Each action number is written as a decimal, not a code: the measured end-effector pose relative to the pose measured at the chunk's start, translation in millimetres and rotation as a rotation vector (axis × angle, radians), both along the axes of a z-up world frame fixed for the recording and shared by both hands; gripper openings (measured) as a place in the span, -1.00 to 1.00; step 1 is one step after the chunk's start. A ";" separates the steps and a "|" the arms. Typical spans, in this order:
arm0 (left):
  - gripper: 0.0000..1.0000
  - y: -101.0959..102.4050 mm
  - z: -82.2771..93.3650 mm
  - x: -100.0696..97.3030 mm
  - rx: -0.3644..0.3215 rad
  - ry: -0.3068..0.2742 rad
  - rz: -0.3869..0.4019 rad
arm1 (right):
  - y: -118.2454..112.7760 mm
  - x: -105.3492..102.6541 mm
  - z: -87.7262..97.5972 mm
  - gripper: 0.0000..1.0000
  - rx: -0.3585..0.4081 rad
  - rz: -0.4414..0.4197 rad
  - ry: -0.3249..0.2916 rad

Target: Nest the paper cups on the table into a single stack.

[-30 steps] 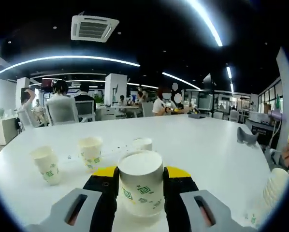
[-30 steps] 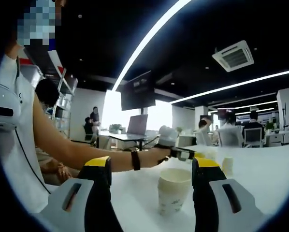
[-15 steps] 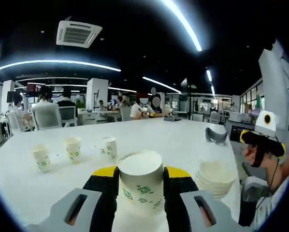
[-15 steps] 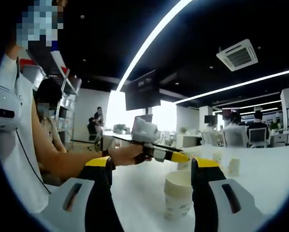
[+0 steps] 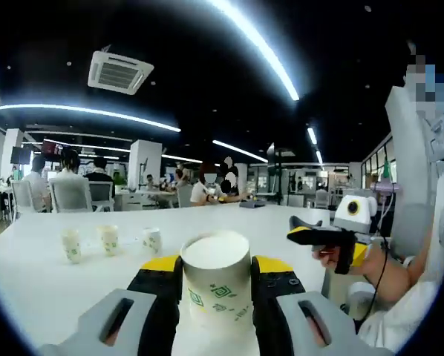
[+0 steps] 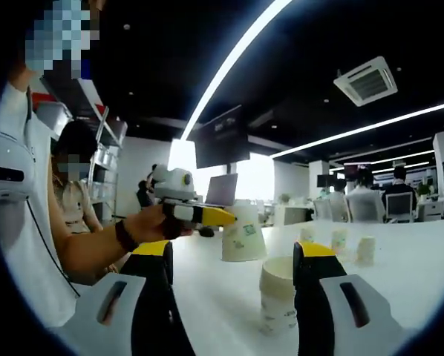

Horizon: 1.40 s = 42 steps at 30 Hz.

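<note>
My left gripper (image 5: 217, 264) is shut on a white paper cup (image 5: 216, 285) with green marks, held above the white table (image 5: 29, 297). In the right gripper view, the left gripper (image 6: 220, 217) comes in from the left in a person's hand. Its cup (image 6: 243, 231) hangs mouth down, just left of and behind a stack of cups (image 6: 279, 300). That stack stands upright on the table between the wide-apart jaws of my right gripper (image 6: 230, 251). The right gripper (image 5: 311, 236) also appears at the right of the left gripper view. Three single cups (image 5: 108, 239) stand in a row farther off, also seen as cups (image 6: 339, 239).
The person holding the grippers sits at the table's edge, an arm (image 6: 88, 248) reaching across. Office chairs (image 5: 72, 194), desks and other people are beyond the far side of the table (image 6: 400, 282).
The left gripper has swung with its cup towards the right gripper. It now hangs close beside the stack. The three single cups look farther off in the left gripper view.
</note>
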<state>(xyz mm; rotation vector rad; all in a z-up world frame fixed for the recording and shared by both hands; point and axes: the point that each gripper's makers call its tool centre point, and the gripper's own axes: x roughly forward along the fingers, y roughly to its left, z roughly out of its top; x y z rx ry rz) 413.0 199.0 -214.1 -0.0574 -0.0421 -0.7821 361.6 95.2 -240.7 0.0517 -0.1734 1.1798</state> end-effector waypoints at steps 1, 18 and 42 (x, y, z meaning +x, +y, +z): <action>-0.22 -5.6 5.9 -8.1 -0.024 -0.007 -0.026 | -0.2 0.0 -0.6 0.37 0.000 0.000 0.001; -0.22 -75.3 17.4 -53.5 -0.179 0.012 -0.272 | 7.2 -14.8 0.5 0.41 0.020 0.075 0.005; -0.23 -89.3 6.1 -63.1 -0.234 0.076 -0.333 | -5.9 -11.0 12.8 0.13 0.038 0.053 -0.057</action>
